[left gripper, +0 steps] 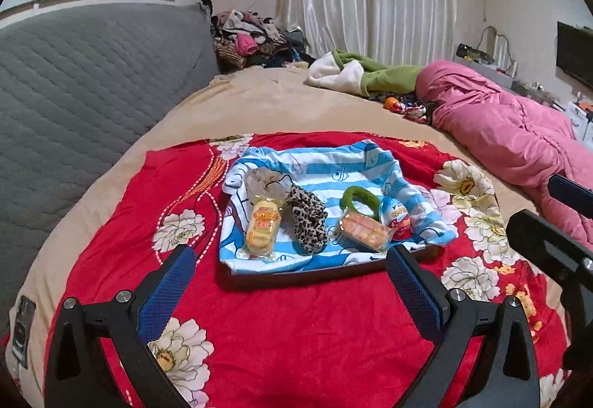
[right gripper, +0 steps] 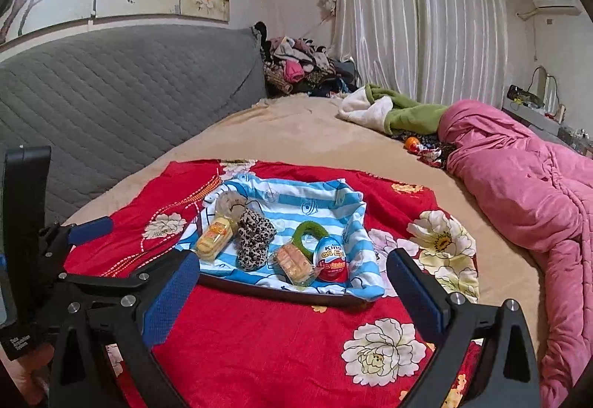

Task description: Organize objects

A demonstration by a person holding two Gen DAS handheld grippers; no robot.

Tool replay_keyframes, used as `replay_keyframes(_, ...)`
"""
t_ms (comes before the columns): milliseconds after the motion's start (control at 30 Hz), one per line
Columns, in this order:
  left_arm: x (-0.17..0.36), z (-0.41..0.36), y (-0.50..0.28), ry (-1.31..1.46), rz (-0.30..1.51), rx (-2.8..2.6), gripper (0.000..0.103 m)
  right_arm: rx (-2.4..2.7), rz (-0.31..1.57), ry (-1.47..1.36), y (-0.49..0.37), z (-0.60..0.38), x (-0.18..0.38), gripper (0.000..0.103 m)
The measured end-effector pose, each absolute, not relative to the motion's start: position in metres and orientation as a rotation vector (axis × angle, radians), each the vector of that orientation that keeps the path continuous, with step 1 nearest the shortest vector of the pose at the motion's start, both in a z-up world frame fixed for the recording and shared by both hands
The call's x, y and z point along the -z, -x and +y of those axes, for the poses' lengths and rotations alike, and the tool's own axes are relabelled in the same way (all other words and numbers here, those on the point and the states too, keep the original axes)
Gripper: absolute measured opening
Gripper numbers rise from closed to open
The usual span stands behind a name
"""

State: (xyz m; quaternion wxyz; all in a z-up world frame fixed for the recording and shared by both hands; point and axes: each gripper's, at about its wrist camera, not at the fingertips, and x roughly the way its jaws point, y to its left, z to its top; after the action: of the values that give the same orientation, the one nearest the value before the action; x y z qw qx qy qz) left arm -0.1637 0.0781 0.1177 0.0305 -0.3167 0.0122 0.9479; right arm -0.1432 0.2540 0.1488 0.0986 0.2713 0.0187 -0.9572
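Left gripper (left gripper: 291,269) – jaws wide, holding nothing, above the red cloth (left gripper: 296,330). Right gripper (right gripper: 292,274) – likewise wide and empty. Just beyond both, a dark tray (left gripper: 304,274) lined with a blue-striped cloth (left gripper: 318,163) carries the items: yellow snack pack (left gripper: 261,226), leopard scrunchie (left gripper: 307,219), orange wafer pack (left gripper: 365,232), egg (right gripper: 331,259) marked "Kind..." – rest unreadable – touching the green ring (left gripper: 359,198). Further off lies a pink quilt (left gripper: 507,133).
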Motion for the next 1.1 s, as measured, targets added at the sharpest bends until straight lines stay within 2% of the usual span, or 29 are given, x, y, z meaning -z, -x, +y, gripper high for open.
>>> replay_keyframes(367, -0.118, 0.067, 0.137, 0.954, -0.007, -2.931, 0.102, 2.858, 0.037, -0.752, 0.109, 0.257, -0.157, 0.102)
replay_keyframes(533, -0.115, 0.066, 0.128, 0.964, 0.048, -2.939, 0.102, 2.861, 0.046, -0.740, 0.099, 0.254, -0.159, 0.102)
replay_keyframes(900, -0.103, 0.057, 0.112, 0.962, -0.025, -2.905, 0.102, 2.866, 0.064, -0.704, 0.073, 0.248, -0.156, 0.102)
replay_keyframes(1100, -0.094, 0.057, 0.100, 0.964, 0.011, -2.920, 0.102, 2.868, 0.079, -0.698, 0.059, 0.244, -0.148, 0.102)
